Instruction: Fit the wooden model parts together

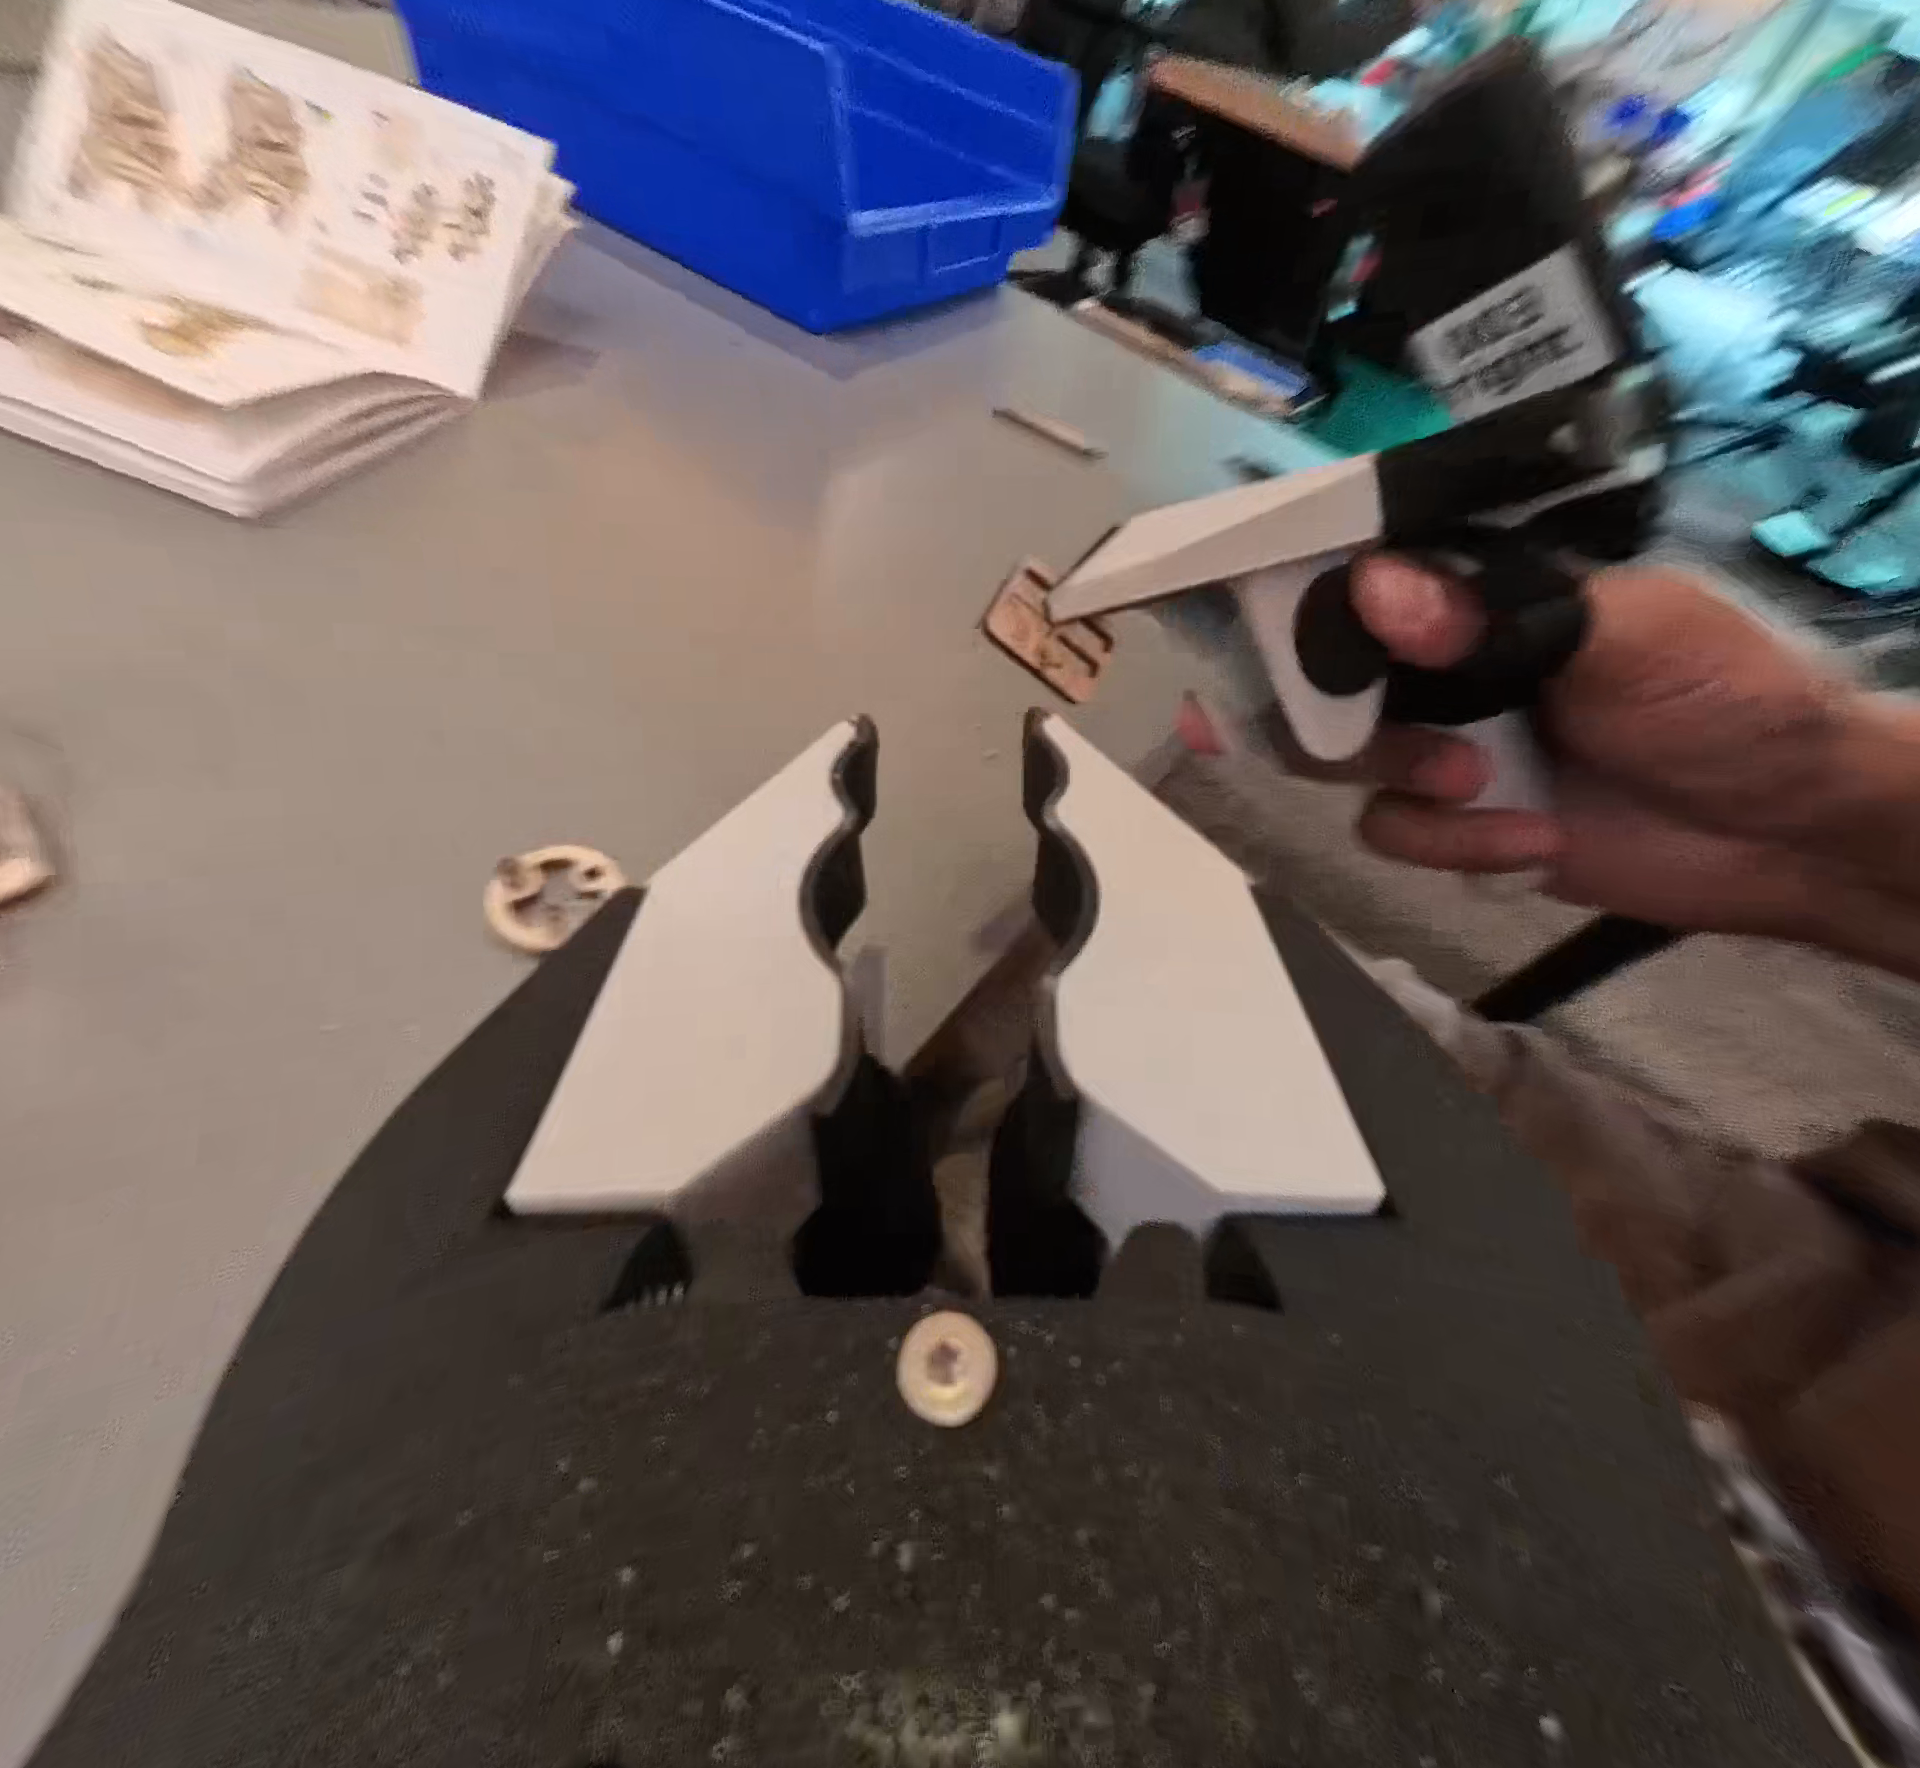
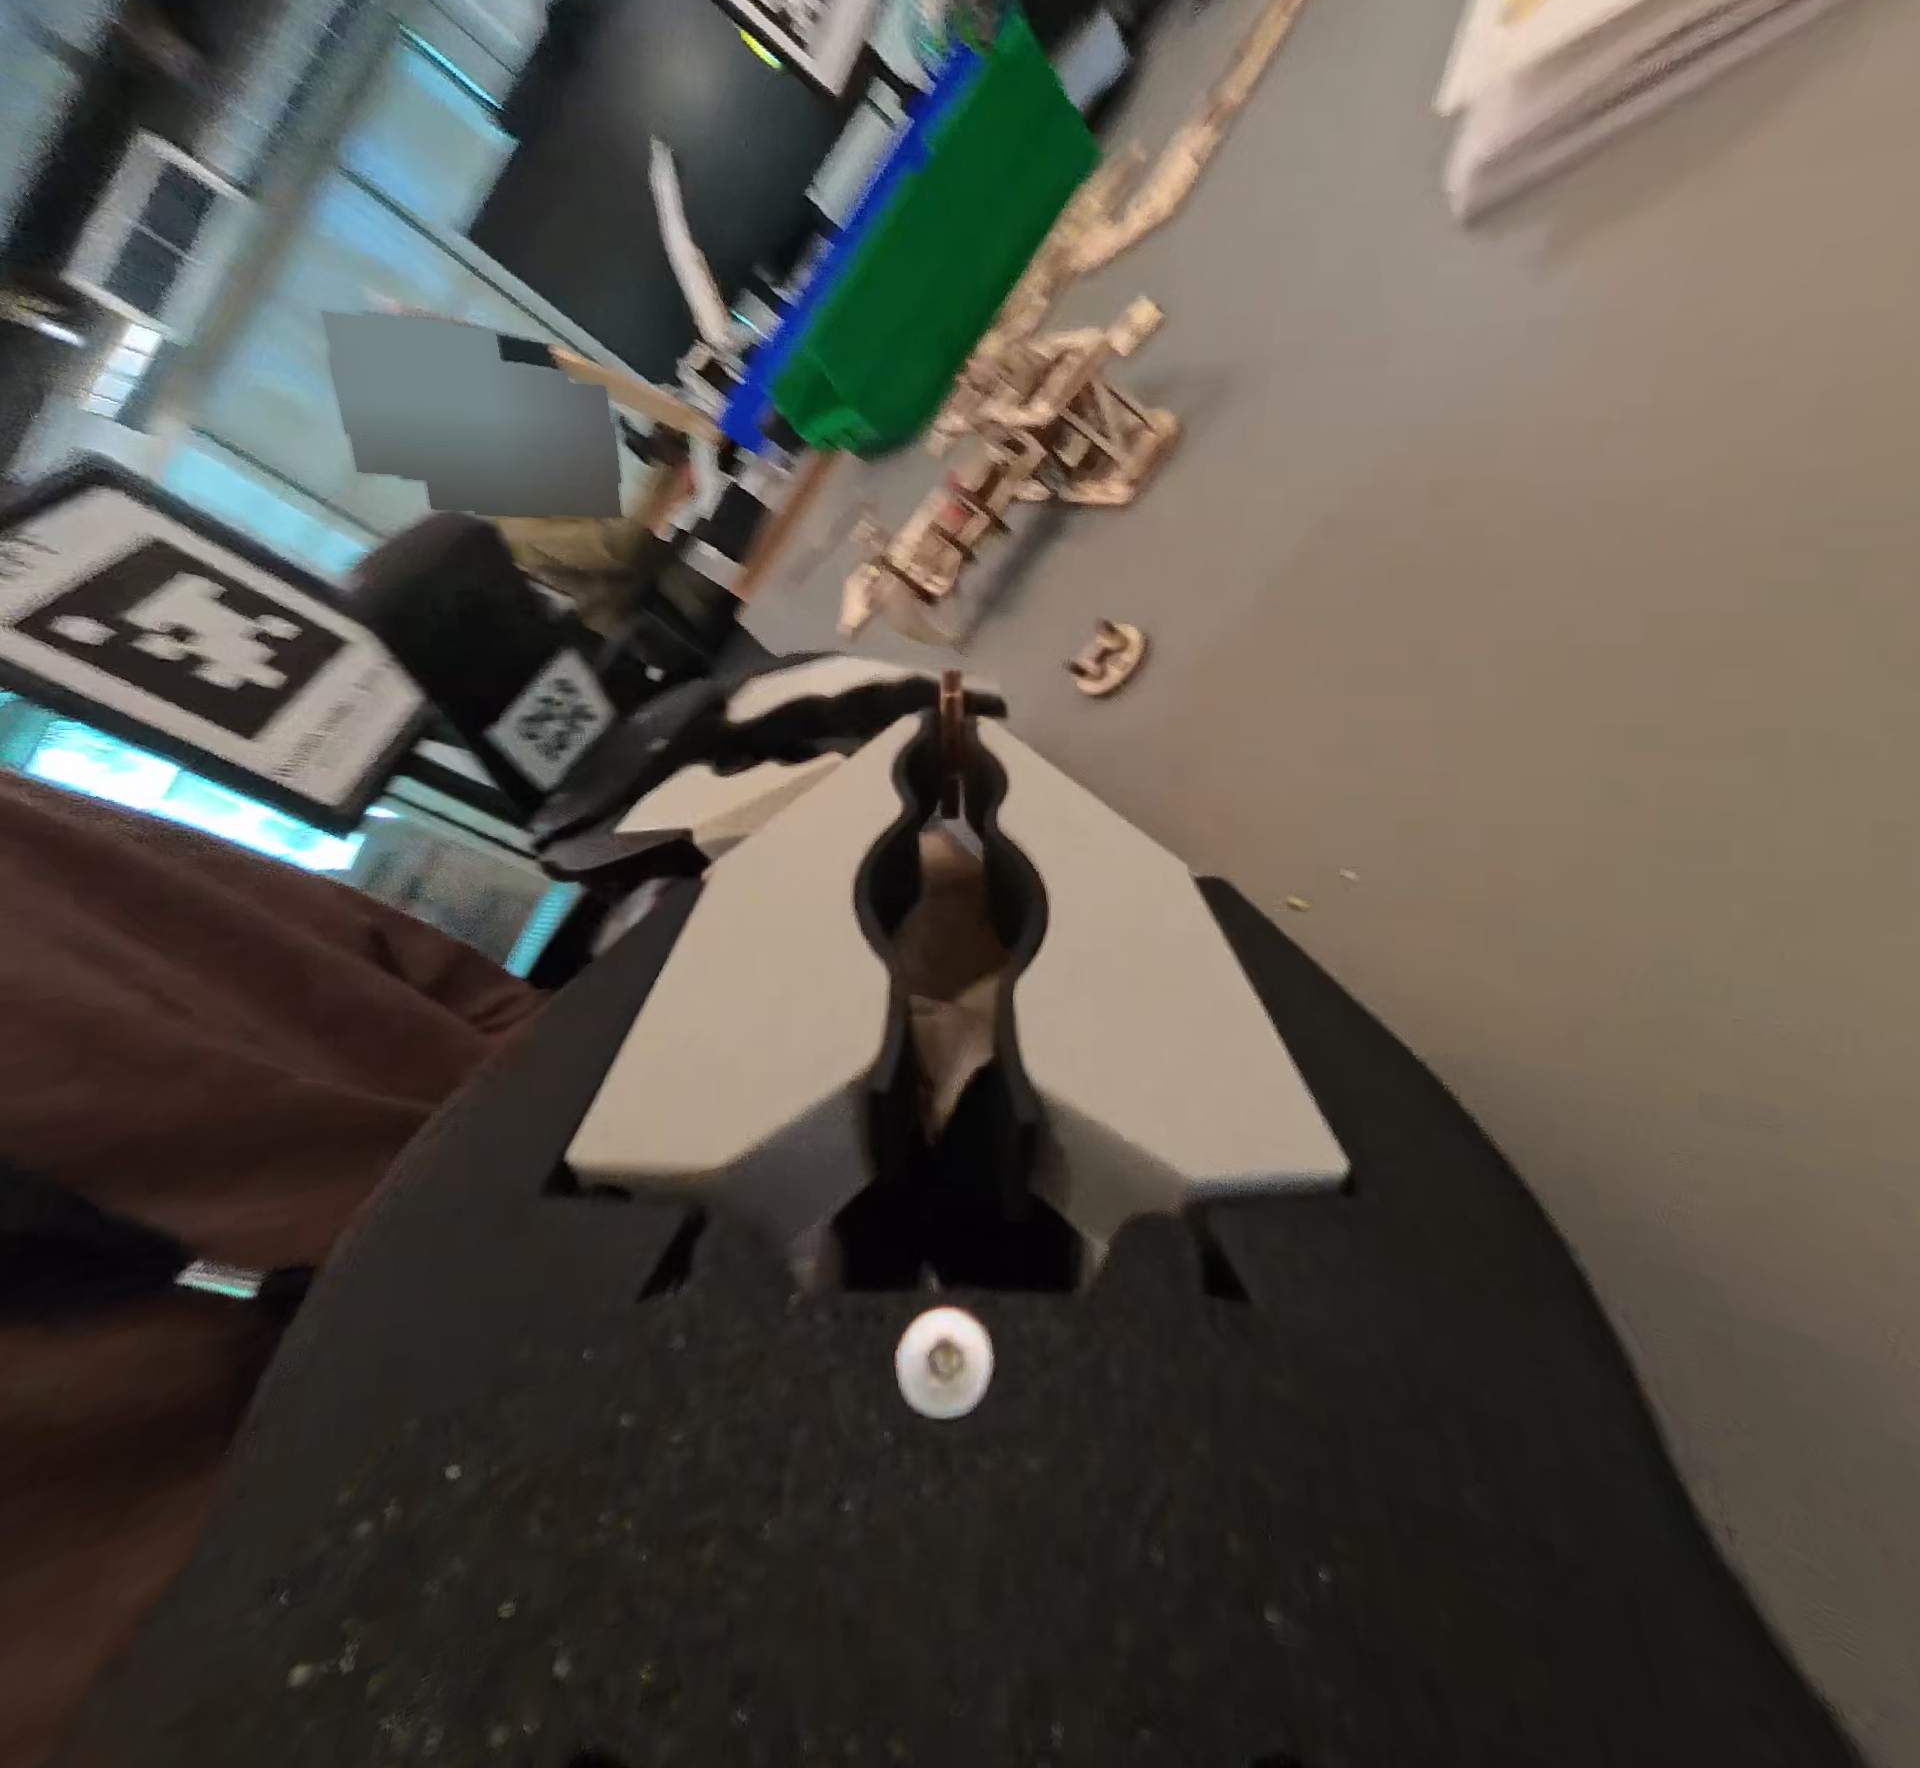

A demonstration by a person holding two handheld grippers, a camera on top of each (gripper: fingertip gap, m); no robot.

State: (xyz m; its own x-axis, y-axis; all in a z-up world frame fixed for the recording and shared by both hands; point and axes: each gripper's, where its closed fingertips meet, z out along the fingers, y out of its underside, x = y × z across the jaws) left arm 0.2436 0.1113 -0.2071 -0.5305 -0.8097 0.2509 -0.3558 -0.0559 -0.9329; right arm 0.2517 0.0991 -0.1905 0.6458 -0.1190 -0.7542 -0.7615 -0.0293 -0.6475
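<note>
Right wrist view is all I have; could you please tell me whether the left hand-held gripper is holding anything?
Observer: No. The left hand-held gripper is open and empty above the grey table.
Operator: Thank you. What does my piece look like face-on?
Observer: The right hand-held gripper pinches a flat, rectangular wooden plate with slots cut in it.
Operator: Is anything lying beyond it?
Observer: A thin wooden strip lies on the table farther off, short of a blue bin.
</note>
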